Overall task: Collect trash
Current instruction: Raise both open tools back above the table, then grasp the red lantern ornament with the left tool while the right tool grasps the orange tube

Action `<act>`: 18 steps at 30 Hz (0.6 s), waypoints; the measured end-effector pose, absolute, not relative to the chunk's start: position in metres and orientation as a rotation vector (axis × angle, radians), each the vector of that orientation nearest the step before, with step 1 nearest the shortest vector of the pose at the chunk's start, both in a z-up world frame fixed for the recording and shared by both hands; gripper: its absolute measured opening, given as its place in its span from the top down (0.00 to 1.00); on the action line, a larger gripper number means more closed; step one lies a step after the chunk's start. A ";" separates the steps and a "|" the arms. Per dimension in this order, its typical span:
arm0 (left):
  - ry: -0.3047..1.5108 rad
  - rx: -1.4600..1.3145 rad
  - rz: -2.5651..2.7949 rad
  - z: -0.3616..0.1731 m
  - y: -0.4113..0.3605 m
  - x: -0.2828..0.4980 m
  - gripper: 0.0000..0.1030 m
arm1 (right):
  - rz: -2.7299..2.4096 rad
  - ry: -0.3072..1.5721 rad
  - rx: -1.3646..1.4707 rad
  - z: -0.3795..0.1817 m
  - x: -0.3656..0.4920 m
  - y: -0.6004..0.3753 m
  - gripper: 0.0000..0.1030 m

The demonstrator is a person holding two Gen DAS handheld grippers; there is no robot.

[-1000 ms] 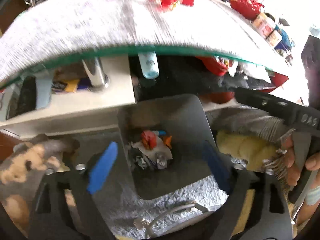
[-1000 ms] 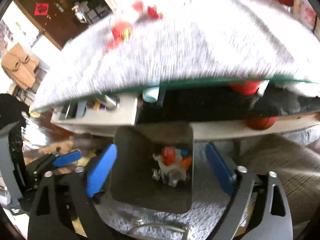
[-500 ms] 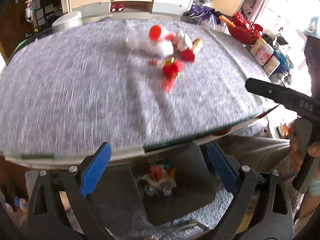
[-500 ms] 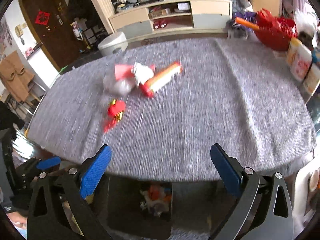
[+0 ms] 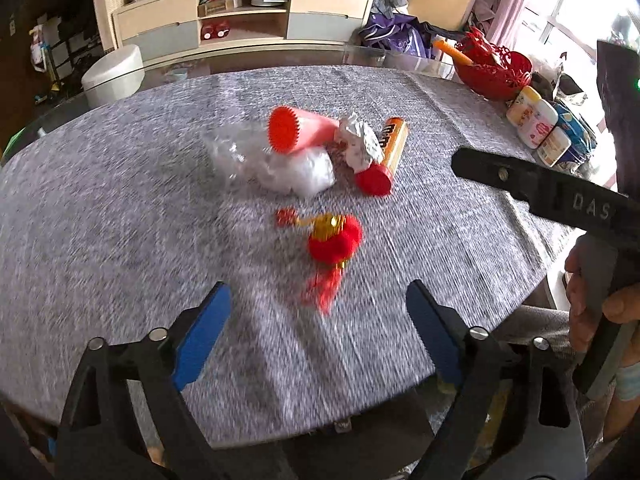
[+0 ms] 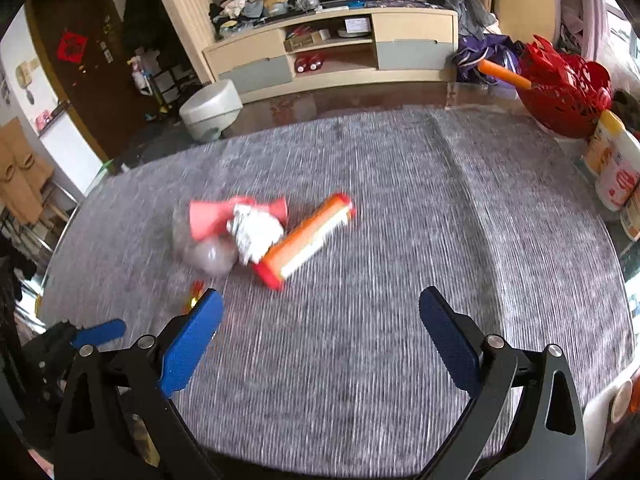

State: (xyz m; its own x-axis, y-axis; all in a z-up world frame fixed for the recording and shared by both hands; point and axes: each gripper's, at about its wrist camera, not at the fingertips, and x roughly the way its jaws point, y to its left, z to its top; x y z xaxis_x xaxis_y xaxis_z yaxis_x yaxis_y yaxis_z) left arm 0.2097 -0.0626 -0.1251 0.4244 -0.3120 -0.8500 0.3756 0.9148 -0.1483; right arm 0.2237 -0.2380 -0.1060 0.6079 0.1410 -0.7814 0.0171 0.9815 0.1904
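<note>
several bits of trash lie clustered near the middle of the grey tablecloth (image 5: 120, 208): a pink cup with a red ribbed base (image 5: 298, 130) on its side, a crumpled clear plastic bag (image 5: 276, 164) touching it, a scrunched white wrapper (image 5: 362, 142), an orange candy tube with a red cap (image 5: 386, 156) beside that, and, nearer the edge, a small red lantern ornament (image 5: 334, 238) with a tassel.

all of it looks light. the bag and wrapper are soft and should crush under the pads – pinch a raised fold. the tube looks stiff and round, likely to roll; best taken across its middle. the cup is probably thin-walled, so grip at the rim or base. the ornament looks plush – take its body, not the tassel.

left gripper (image 5: 318, 330) and right gripper (image 6: 320, 334) both hang over the near table edge, jaws spread wide, holding nothing.

a red basket (image 6: 568, 92) at the far right holds an orange stick; no trash bin shows in either view.
</note>
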 end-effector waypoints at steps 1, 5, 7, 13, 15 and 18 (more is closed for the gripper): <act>1.050 0.068 -0.432 -0.127 -0.064 0.214 0.25 | 0.070 0.914 0.182 -0.106 0.226 -0.237 0.14; 1.058 0.067 -0.437 -0.136 -0.069 0.228 0.37 | 0.070 0.939 0.190 -0.116 0.248 -0.236 0.40; 1.062 0.069 -0.437 -0.140 -0.072 0.234 0.43 | 0.073 0.956 0.200 -0.122 0.255 -0.235 0.43; 1.075 0.059 -0.477 -0.148 -0.079 0.243 0.50 | 0.107 1.001 0.222 -0.138 0.268 -0.226 0.43; 1.080 0.060 -0.492 -0.150 -0.083 0.245 0.52 | 0.116 1.012 0.222 -0.141 0.271 -0.221 0.43; 1.086 0.052 -0.510 -0.153 -0.086 0.248 0.55 | 0.128 1.012 0.220 -0.143 0.276 -0.215 0.43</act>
